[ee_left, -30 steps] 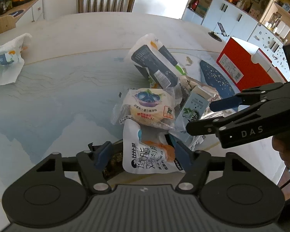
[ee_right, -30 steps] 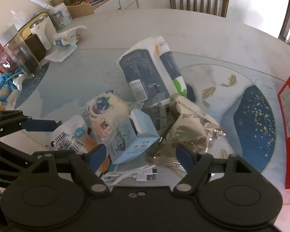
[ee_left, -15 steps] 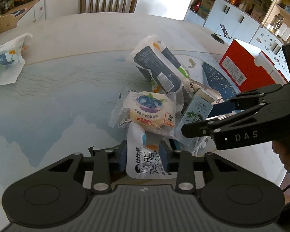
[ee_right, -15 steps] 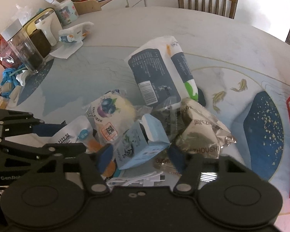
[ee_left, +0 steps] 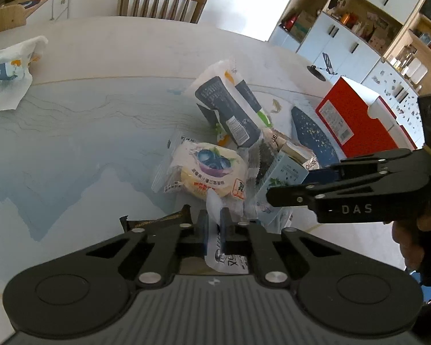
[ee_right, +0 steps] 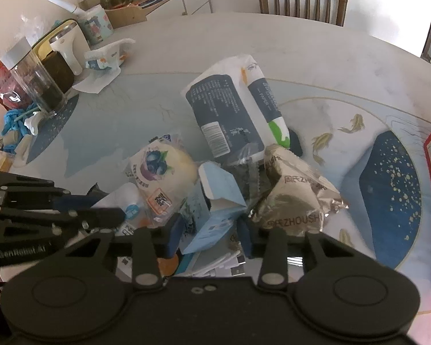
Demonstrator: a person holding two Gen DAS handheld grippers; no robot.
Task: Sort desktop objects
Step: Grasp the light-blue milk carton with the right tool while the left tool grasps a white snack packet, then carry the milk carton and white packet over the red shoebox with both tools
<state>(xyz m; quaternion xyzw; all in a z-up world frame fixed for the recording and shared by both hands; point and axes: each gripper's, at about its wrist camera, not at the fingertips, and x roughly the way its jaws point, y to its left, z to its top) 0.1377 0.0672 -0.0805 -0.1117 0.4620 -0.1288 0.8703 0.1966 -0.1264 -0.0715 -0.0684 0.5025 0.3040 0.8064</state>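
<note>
A pile of packets lies mid-table. My left gripper (ee_left: 213,224) is shut on the white snack pouch (ee_left: 227,258), pinching its top edge. Beyond it lies the blueberry bread packet (ee_left: 208,169). My right gripper (ee_right: 209,234) has its jaws closing around the light blue carton (ee_right: 212,210); I cannot tell whether the pads touch it. It also shows from the side in the left wrist view (ee_left: 290,187). A silver foil packet (ee_right: 293,198) and a dark blue tissue pack (ee_right: 230,115) lie beside the carton.
A red box (ee_left: 356,120) stands at the right. A white USB cable (ee_right: 215,267) lies under the right gripper. Jars and a kettle (ee_right: 37,83) crowd the far left. A crumpled white bag (ee_left: 8,69) lies left. A chair (ee_left: 163,0) stands behind.
My left gripper has shut on the white pouch and crumpled its top. My right gripper has narrowed around the blue carton and moved closer to it.
</note>
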